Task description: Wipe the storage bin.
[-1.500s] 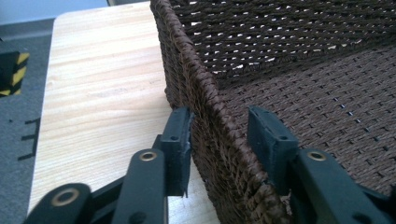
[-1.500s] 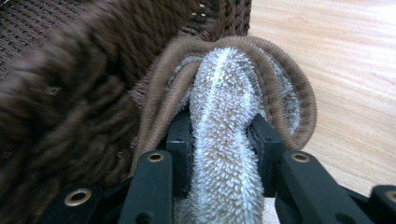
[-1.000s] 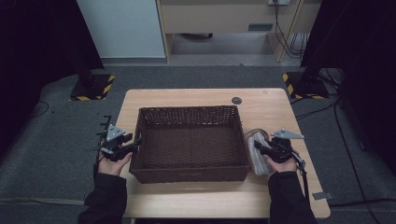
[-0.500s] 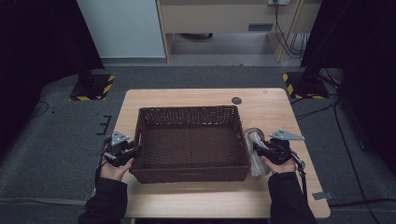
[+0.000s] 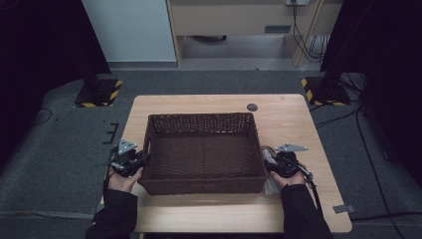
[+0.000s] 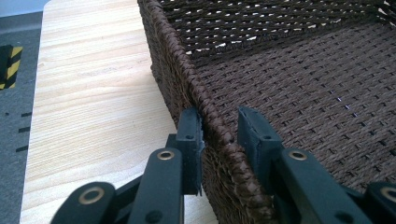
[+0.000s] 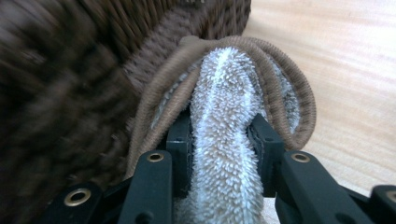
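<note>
On the wooden table (image 5: 298, 119), the left gripper (image 6: 219, 135) has just closed onto the wicker basket (image 5: 204, 154) rim; the right gripper (image 7: 224, 135), lower than before, clamps a folded towel (image 7: 224, 107) (basket wall beside it).

We see a light wooden table (image 5: 298, 119) in the middle of the frame, its grain running sideways, with a small dark round disc (image 5: 252, 107) near its far edge. Around it lies grey carpet (image 5: 59, 164). At the upper left and upper right stand dark stands whose bases (image 5: 97, 93) carry yellow and black hazard stripes. Along the top we find a white panel (image 5: 132, 30) and a pale wooden cabinet (image 5: 239, 17), cables (image 5: 311, 45) hanging at its right. Black curtains darken both upper corners; the light is dim and even
</note>
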`<move>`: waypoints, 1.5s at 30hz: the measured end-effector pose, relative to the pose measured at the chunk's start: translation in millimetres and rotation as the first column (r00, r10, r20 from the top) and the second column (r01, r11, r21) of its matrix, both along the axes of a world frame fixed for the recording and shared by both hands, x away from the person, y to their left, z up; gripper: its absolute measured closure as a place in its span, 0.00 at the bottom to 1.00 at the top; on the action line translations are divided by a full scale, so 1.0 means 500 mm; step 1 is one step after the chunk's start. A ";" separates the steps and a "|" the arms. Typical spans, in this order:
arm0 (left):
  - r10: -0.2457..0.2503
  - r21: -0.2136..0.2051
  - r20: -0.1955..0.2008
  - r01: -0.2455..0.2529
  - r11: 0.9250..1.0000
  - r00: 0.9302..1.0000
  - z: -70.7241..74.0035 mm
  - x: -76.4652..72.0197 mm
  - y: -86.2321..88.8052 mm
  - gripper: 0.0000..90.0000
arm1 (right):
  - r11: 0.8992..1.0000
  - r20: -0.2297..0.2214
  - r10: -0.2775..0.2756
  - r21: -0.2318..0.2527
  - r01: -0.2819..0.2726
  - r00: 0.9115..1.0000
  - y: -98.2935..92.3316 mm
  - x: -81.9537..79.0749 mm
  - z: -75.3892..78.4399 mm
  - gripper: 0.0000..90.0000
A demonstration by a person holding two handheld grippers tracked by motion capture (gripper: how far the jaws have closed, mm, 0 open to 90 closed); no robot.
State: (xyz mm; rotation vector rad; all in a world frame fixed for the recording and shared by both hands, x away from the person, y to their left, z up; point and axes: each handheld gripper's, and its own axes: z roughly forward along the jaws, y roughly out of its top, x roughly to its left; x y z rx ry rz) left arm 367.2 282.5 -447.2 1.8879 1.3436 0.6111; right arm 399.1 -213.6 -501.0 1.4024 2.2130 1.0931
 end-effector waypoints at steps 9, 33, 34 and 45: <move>0.004 -0.006 -0.002 -0.004 1.000 1.000 -0.002 0.021 0.001 0.78 | 0.997 0.065 -0.070 0.032 0.068 0.995 -0.033 0.005 0.037 0.75; 0.002 -0.006 -0.001 -0.002 1.000 1.000 -0.002 0.026 0.001 0.78 | 0.996 0.104 -0.008 0.093 -0.002 0.995 -0.015 -0.040 0.057 0.75; 0.004 -0.005 -0.001 -0.004 1.000 1.000 -0.002 0.027 0.001 0.78 | 0.997 0.095 -0.005 0.082 -0.003 0.996 -0.014 -0.038 0.051 0.75; 0.005 -0.027 0.000 -0.005 1.000 1.000 -0.004 0.041 0.007 0.78 | 1.000 0.015 -0.012 0.024 0.012 1.000 -0.007 -0.010 0.006 0.75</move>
